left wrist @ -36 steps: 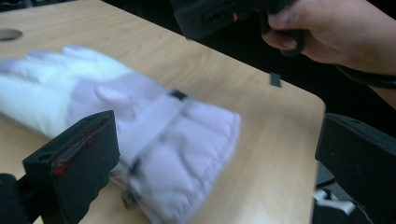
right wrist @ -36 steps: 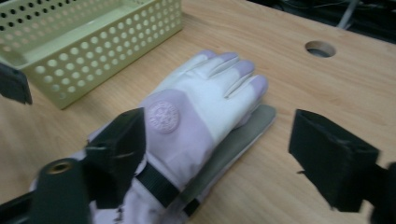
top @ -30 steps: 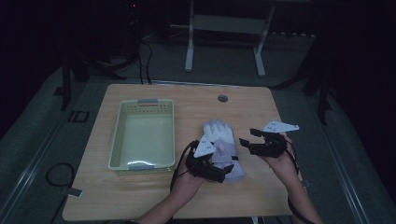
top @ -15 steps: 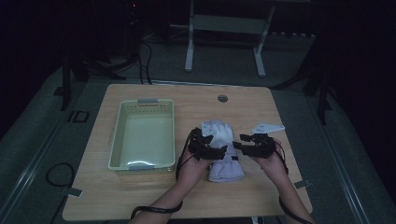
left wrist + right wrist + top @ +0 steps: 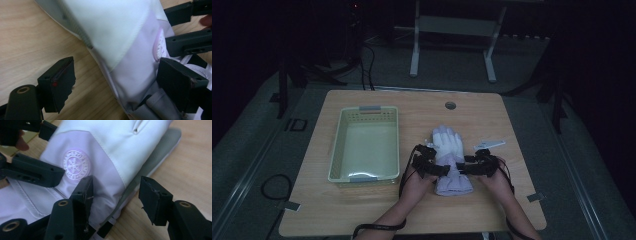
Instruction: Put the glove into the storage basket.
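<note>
Glove: a padded white winter glove with a pale lilac cuff, lying flat on the light wood-grain desk, fingers pointing away from the person and cuff toward them. Left of the glove, apart from it, stands a rectangular pale-green plastic basket with perforated walls and rounded corners. Just left of the glove's cuff is the left gripper, black, angular and matte. In the left gripper view its two blocky jaws are spread to either side of the cuff's edge, one over bare wood and one over the glove's fabric; they have just been closing, with the cuff between them, and neither pad visibly presses on it. The same view shows a smooth white shell panel, a ribbed grey side strip and a stitched seam where white meets lilac. An embossed round snowflake emblem sits on the lilac cuff. Just right of the cuff is the right gripper; in the right gripper view its jaws straddle the cuff's opposite edge, spread, and have just been opening slightly. Right of the glove, near its fingers, a small flat white strip lies on the desk. Beyond the glove's fingertips a round grey grommet is set in the desktop.
</note>
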The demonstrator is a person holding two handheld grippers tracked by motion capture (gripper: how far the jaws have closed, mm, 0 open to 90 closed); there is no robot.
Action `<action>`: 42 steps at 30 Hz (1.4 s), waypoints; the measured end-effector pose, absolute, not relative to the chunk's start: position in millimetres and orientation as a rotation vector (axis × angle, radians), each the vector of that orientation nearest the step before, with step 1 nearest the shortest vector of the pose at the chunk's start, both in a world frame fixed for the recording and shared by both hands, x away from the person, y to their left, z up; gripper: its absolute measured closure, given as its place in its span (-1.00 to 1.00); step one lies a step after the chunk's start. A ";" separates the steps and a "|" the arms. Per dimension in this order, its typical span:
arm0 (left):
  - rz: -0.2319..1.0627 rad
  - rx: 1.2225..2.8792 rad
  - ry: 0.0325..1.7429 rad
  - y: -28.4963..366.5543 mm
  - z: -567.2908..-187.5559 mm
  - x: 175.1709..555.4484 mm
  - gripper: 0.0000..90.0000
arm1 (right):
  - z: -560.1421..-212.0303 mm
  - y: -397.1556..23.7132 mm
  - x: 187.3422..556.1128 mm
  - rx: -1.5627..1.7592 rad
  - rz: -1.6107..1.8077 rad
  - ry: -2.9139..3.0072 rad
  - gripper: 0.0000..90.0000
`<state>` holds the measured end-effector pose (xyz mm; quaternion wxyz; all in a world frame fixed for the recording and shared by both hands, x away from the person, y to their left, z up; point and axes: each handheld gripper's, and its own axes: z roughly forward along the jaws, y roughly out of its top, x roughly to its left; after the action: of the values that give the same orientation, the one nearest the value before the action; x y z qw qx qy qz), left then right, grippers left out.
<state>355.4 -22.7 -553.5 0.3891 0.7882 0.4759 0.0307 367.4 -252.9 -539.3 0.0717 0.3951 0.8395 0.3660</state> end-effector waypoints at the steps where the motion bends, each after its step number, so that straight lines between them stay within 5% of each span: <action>1: 0.051 1.990 1.213 -22.0 -556.4 356.9 -0.64 | -541.3 -253.8 368.8 1.197 1.105 2.531 0.00; 6: -0.072 1.957 1.187 -18.6 -563.9 363.0 -0.52 | -548.7 -259.0 376.9 1.299 1.141 2.567 -0.01; 13: -0.169 1.947 1.146 -19.2 -562.4 365.6 0.12 | -553.9 -262.6 377.5 1.332 1.232 2.604 0.51; 19: -0.135 1.968 1.135 -23.0 -551.0 360.6 0.43 | -546.4 -259.5 367.7 1.296 1.228 2.537 0.76; 42: 0.012 1.934 1.078 23.6 -457.2 351.2 0.50 | -455.3 -215.5 360.9 1.140 1.298 2.420 0.79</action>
<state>351.2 23.6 -457.2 0.4472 0.7813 0.4354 0.0048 360.9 -215.5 -455.3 0.0838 0.3820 0.8111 0.4350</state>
